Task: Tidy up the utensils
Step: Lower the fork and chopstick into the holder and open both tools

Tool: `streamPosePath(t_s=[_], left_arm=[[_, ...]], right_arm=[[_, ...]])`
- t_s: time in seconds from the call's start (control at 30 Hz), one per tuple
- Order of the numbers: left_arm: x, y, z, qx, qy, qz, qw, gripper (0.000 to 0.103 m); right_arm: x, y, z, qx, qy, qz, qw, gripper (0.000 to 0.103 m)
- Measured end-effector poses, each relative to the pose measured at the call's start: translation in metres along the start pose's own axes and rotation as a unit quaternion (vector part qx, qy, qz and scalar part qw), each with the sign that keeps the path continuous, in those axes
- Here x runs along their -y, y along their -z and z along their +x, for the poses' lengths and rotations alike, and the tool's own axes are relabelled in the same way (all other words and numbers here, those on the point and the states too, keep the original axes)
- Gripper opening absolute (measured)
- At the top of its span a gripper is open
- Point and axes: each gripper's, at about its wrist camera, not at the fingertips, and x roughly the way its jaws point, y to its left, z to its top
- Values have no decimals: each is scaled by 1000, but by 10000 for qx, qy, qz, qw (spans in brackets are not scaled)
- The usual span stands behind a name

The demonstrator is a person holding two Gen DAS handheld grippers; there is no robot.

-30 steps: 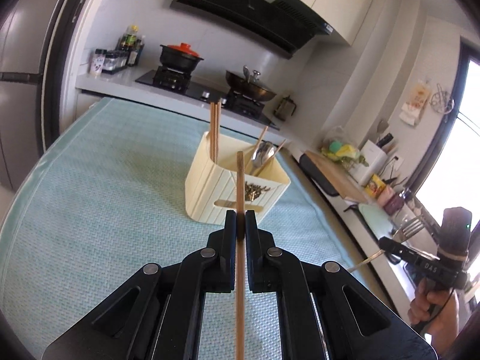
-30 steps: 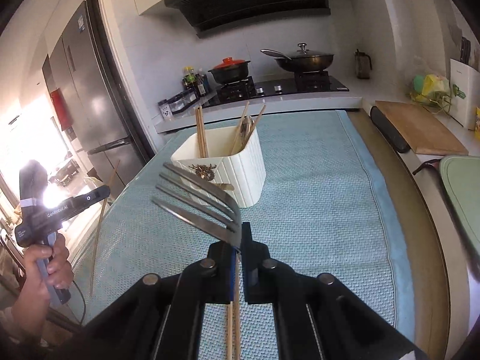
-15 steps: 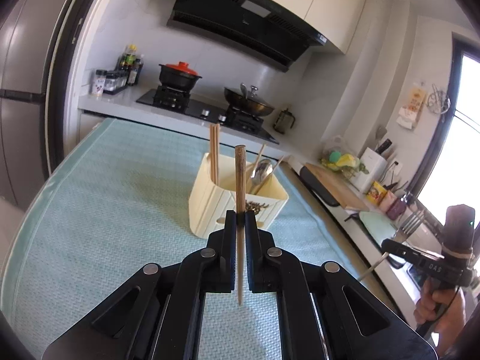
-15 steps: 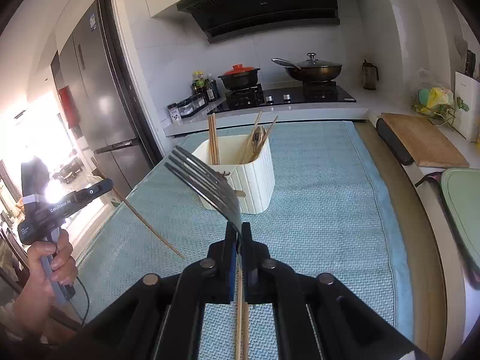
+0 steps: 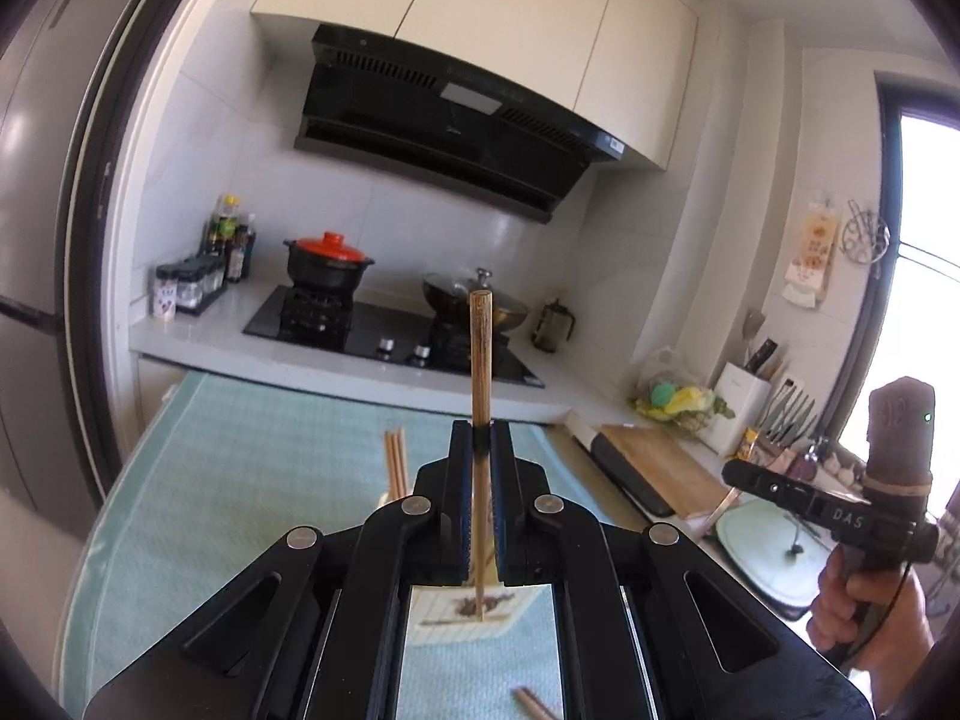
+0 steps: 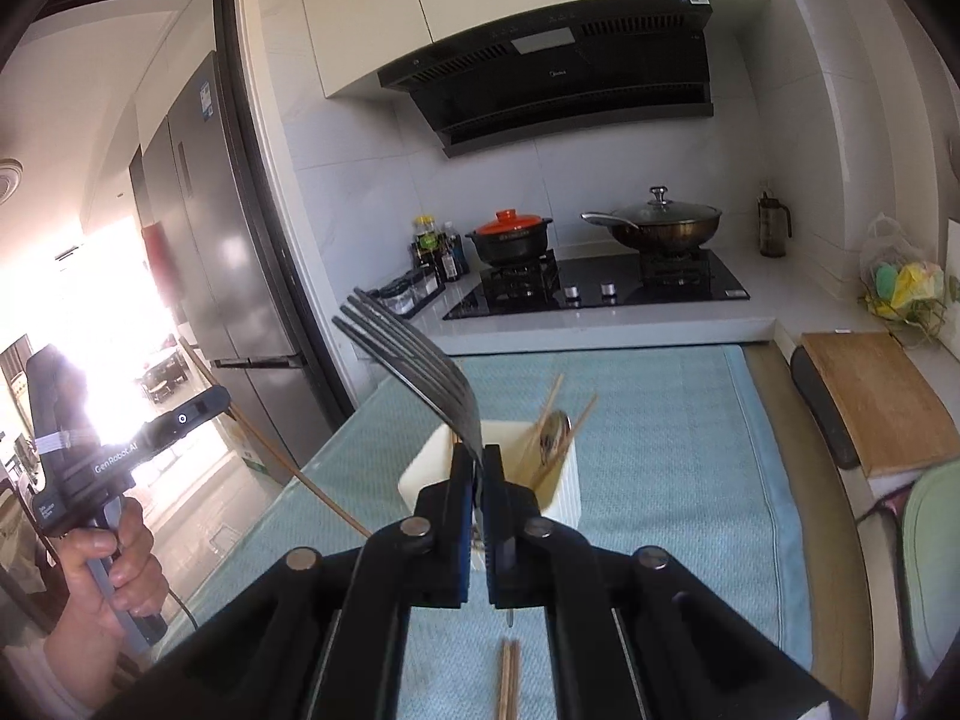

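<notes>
While clamped tight on upright brown wooden chopstick (image 5: 480, 360), left gripper (image 5: 480, 438); right gripper (image 6: 478, 459) pinching dark metal fork (image 6: 414, 366) (tines up), above cream ribbed utensil holder (image 6: 564, 492).

Utensil holder (image 6: 564, 483) on mat (image 6: 672, 420); stove (image 6: 600, 288) behind; chopsticks (image 6: 509, 681) nearer, seemingly a pair.

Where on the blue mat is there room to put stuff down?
The blue mat is bare between the white utensil holder and its right edge, and behind the holder up to the stove counter. The left side is bare too. It is crowded near the front, where loose chopsticks lie below the holder.
</notes>
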Motion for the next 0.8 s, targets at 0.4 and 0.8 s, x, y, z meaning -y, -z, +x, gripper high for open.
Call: streamPosePath(t_s=[0.4, 0.8], left_arm=[[-18, 24, 142, -1220, -346, 105, 9919, 3], [-37, 52, 189, -2061, -706, -282, 9756, 66]], right_arm=[[17, -9, 165, -1061, -22, 144, 9942, 3], [44, 13, 225, -1782, 163, 621, 9819, 51]])
